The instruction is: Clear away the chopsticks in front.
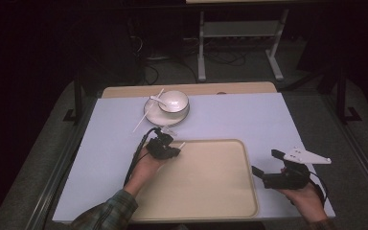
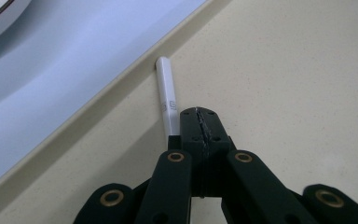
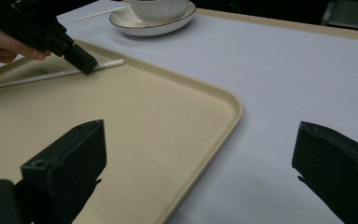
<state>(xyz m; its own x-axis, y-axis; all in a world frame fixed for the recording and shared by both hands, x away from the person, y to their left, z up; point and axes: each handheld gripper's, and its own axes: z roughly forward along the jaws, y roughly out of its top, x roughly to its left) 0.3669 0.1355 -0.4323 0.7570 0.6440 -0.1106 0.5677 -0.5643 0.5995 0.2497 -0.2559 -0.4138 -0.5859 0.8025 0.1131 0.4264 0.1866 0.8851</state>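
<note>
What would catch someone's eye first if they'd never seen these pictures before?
Probably the big beige tray at the near middle of the pale table, and the left gripper at its far left corner, shut on a white chopstick that lies low along the tray's inner edge. Next, the white bowl on its saucer at the far side with another chopstick beside it, and the right gripper open over the tray's right rim.

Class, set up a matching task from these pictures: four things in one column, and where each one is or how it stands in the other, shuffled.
Things:
1. white chopstick
2. bowl
3. right gripper
4. beige tray

Places or states:
A. on a saucer at the far side of the table
B. jaws wide open
C. clamped by the left gripper
D. flat on the pale blue table top

Pairs: 1-C, 2-A, 3-B, 4-D
</note>
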